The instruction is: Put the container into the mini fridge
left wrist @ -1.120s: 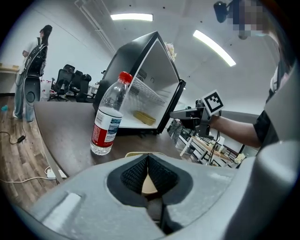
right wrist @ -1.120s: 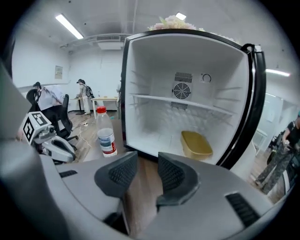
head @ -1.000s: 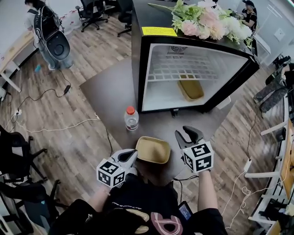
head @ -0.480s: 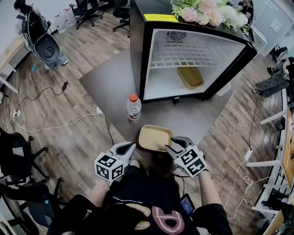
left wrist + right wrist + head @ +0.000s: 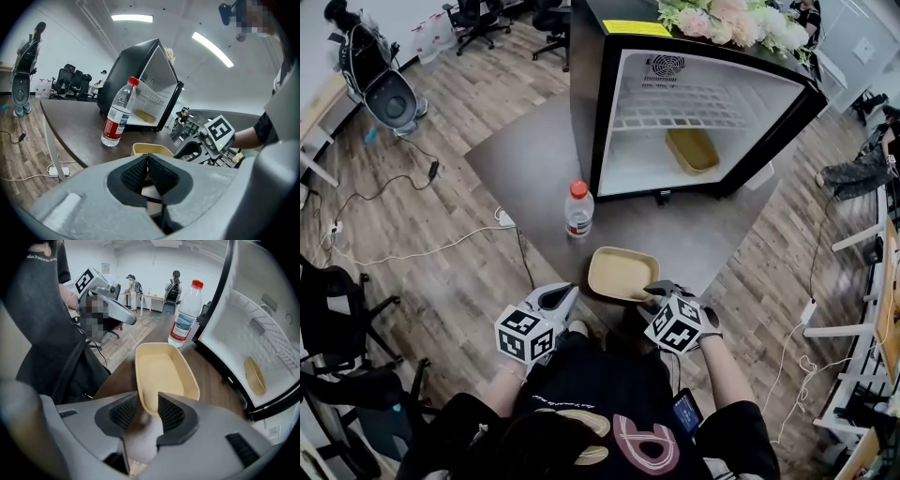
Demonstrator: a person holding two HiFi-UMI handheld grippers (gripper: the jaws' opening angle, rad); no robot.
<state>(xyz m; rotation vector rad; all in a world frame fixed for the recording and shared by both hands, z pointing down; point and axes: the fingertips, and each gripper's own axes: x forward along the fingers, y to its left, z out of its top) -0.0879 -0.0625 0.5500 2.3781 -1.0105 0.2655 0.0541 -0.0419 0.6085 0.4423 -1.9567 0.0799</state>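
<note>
A shallow yellow container (image 5: 623, 273) lies on the dark table (image 5: 525, 159) near its front edge. My right gripper (image 5: 661, 291) is at its near right end. In the right gripper view the jaws (image 5: 149, 409) stand open with the container's (image 5: 164, 373) near rim between the pads, and I see no squeeze on it. My left gripper (image 5: 562, 295) hangs just left of the container, apart from it. Its pads meet in the left gripper view (image 5: 147, 173), with nothing between them. The black mini fridge (image 5: 591, 94) stands open at the far end.
A second yellow container (image 5: 693, 150) lies inside the fridge under a wire shelf. A red-capped water bottle (image 5: 578, 210) stands between fridge and container. Flowers (image 5: 741, 19) lie on the fridge top. Cables run over the wooden floor at the left, with chairs beyond.
My right gripper has come down and left from beside the container to its near right end, jaws now around the rim. The left gripper has barely moved.
</note>
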